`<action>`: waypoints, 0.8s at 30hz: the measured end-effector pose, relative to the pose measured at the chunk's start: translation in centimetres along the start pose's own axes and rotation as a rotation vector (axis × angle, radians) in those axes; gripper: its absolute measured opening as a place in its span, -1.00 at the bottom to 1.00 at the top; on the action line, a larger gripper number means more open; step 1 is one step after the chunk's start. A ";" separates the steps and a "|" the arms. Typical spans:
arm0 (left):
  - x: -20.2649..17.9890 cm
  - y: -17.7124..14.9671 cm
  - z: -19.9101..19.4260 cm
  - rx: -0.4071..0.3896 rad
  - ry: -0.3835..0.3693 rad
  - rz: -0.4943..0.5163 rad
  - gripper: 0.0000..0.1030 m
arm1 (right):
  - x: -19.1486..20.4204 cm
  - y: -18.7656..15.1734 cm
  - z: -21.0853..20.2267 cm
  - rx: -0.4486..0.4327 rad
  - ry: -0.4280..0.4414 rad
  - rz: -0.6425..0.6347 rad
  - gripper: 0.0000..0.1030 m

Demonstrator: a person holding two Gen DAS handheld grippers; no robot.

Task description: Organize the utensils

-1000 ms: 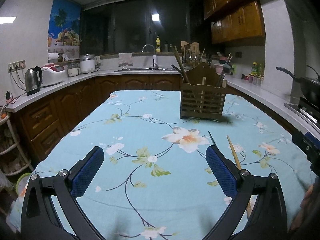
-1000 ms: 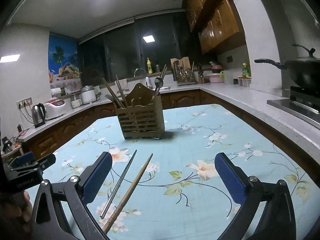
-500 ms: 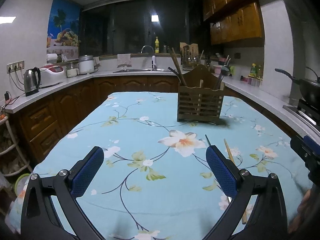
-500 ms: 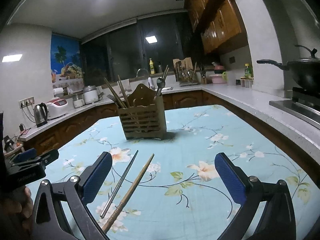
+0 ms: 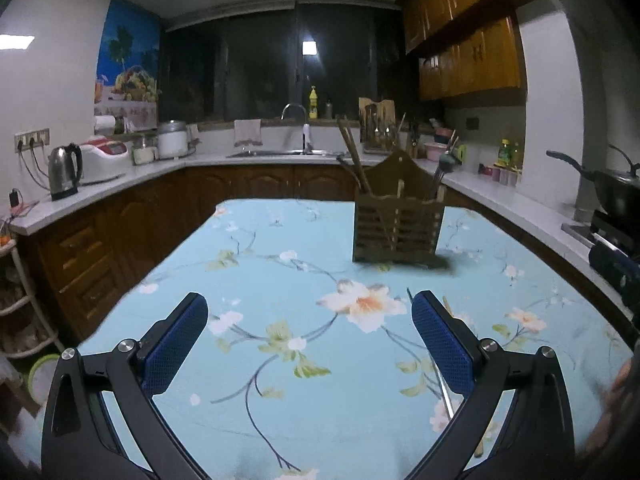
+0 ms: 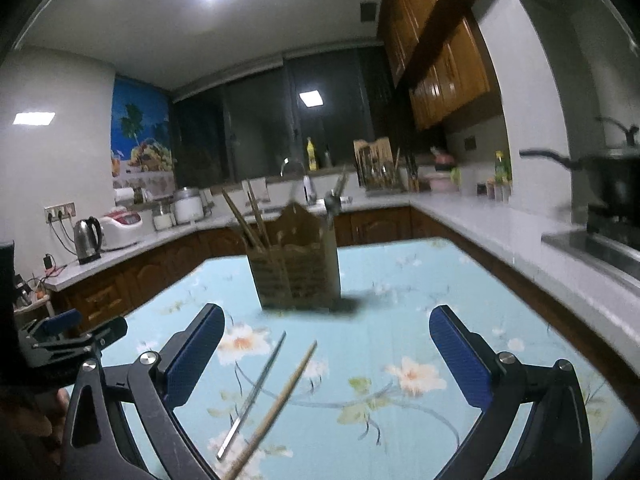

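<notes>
Between right tongs (image 6: 326,336) fingers, two chopsticks (image 6: 276,400), tongs wide

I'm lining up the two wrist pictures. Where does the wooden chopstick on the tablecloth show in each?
Left wrist: the wooden chopstick is mostly hidden behind the left gripper's right finger; only its tip shows.
Right wrist: it lies in full view, low and left of centre, beside the metal chopstick.
Shared landmark: the wooden utensil holder.

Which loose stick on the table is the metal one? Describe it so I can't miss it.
Start at the wooden holder on the floral cloth. Two sticks lie in front of it. The metal chopstick is the thinner, grey one, left of the tan wooden chopstick.
</notes>
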State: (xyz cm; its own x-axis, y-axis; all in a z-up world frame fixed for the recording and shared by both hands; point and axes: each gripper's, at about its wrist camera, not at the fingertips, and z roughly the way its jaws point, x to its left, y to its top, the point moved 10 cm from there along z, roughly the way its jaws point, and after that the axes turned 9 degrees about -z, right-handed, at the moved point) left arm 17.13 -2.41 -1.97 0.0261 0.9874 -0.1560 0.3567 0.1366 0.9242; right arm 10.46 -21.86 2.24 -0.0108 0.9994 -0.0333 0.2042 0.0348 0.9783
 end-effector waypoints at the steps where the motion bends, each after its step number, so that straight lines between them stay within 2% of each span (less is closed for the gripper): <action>1: 0.0 0.4 -0.3 -0.013 -0.003 0.002 1.00 | -0.1 0.6 -0.1 -0.009 0.004 0.005 1.00; 4: -0.2 1.7 -0.8 -0.045 0.007 0.029 1.00 | 0.1 2.1 -0.2 -0.024 0.018 0.006 1.00; 7: -0.1 2.0 -0.7 -0.020 0.014 0.011 1.00 | 0.5 2.4 -0.1 -0.020 0.016 -0.009 1.00; 9: 0.0 1.7 -0.5 -0.008 0.019 -0.010 1.00 | 0.8 2.1 -0.1 -0.019 0.007 -0.010 1.00; 17: -0.7 -0.4 -0.1 0.031 0.020 0.036 1.00 | 1.0 -0.4 0.3 0.010 -0.012 -0.017 1.00; 24: -0.9 -0.7 -0.3 0.027 0.029 0.030 1.00 | 0.4 -1.7 0.3 0.037 -0.022 -0.015 1.00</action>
State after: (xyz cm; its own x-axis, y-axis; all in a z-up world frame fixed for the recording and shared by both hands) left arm 16.53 -3.35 -2.39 0.0099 0.9930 -0.1177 0.3817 0.1050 0.9183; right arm 10.39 -21.50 0.48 0.0077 0.9986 -0.0525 0.2403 0.0491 0.9695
